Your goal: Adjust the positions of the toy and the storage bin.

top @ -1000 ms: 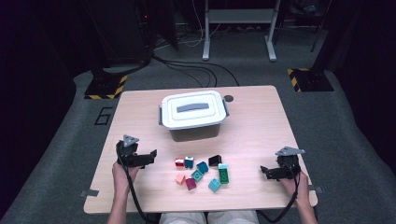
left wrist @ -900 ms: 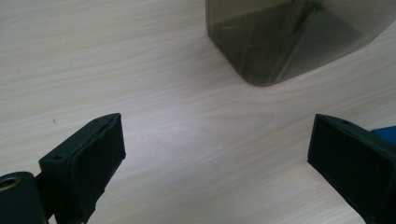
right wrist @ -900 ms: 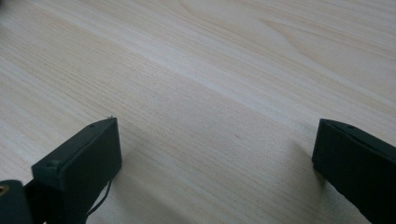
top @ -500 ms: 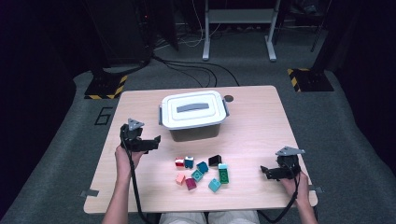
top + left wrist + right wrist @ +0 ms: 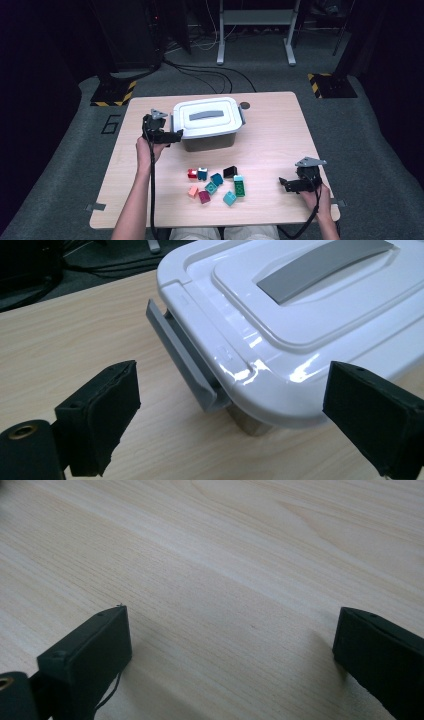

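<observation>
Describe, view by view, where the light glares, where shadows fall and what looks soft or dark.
High view: lit table, dark surroundings, slightly soft. Left gripper view: glare streaks on the white lid, shadow beneath the box. Right gripper view: even light on wood grain, faint shadows beside the black fingers.

The high view looks forward and down over the whole counter (image 5: pixel 280 125). The left gripper view sits close to the white lidded box (image 5: pixel 310 325), shared with the high view; the right gripper view skims bare counter.
</observation>
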